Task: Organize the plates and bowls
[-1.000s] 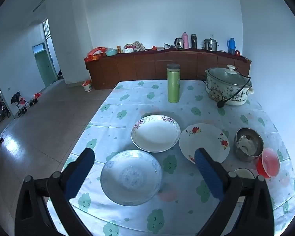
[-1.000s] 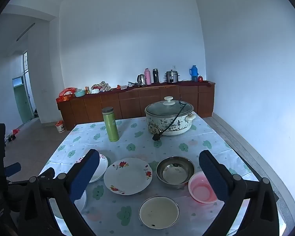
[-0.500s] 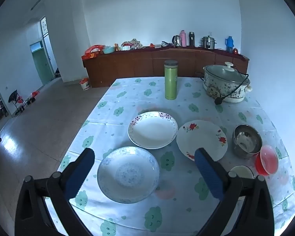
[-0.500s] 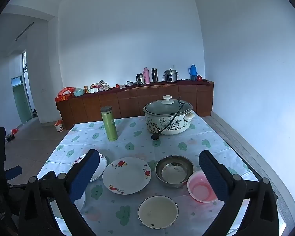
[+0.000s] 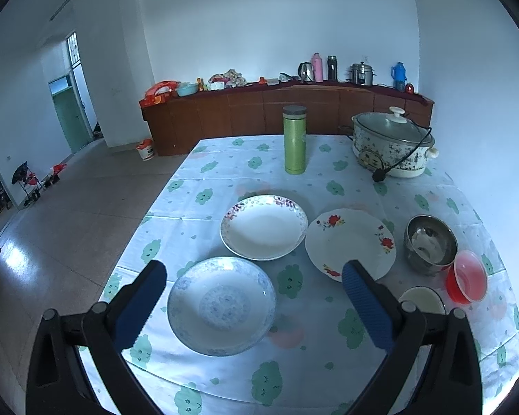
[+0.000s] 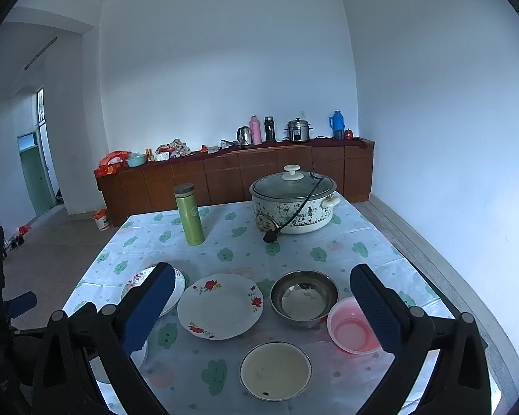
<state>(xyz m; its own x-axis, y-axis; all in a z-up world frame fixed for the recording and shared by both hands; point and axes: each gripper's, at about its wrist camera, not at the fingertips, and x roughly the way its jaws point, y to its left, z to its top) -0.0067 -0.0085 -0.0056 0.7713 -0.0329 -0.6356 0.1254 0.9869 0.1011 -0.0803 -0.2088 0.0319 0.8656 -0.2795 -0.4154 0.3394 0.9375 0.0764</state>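
A blue-patterned deep plate [image 5: 221,304] lies nearest, between the fingers of my open, empty left gripper [image 5: 252,276], which is above it. Behind it are a purple-rimmed plate [image 5: 263,227] [image 6: 180,282] and a flat red-flower plate [image 5: 350,243] [image 6: 220,306]. To the right stand a steel bowl [image 5: 429,243] [image 6: 304,298], a red plastic bowl [image 5: 467,280] [image 6: 351,325] and a white enamel bowl [image 6: 275,370] [image 5: 421,300]. My right gripper [image 6: 263,280] is open and empty, above the bowls.
A green thermos [image 5: 294,139] [image 6: 189,213] and a lidded electric pot [image 5: 392,145] [image 6: 294,203] with its cord stand at the table's far side. A wooden sideboard [image 5: 276,107] lines the back wall. Open floor lies left of the table.
Both grippers drifted slightly back and up, so the dishes sit a little lower and smaller in view. Neither gripper has opened, shut or touched anything.
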